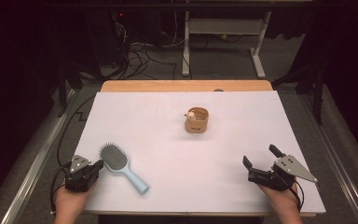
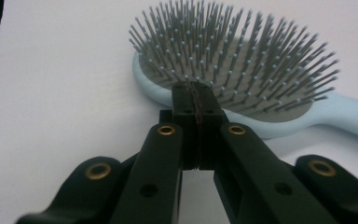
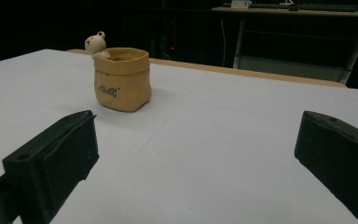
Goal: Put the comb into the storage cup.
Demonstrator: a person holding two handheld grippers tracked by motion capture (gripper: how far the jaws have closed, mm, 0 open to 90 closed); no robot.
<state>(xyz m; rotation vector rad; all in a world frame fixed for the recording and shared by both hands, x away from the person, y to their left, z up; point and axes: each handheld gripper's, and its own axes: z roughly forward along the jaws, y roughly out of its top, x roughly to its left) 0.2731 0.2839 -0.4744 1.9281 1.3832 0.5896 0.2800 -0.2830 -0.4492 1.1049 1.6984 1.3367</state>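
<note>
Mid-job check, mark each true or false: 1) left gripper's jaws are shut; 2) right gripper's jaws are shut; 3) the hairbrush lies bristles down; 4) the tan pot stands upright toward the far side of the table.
1) True: the left gripper has its jaws pressed together with nothing between them, right in front of the hairbrush.
2) False: the right gripper has its jaws wide apart, holding nothing.
3) False: the bristles point up.
4) True: the tan pot stands upright, far from both grippers.
</note>
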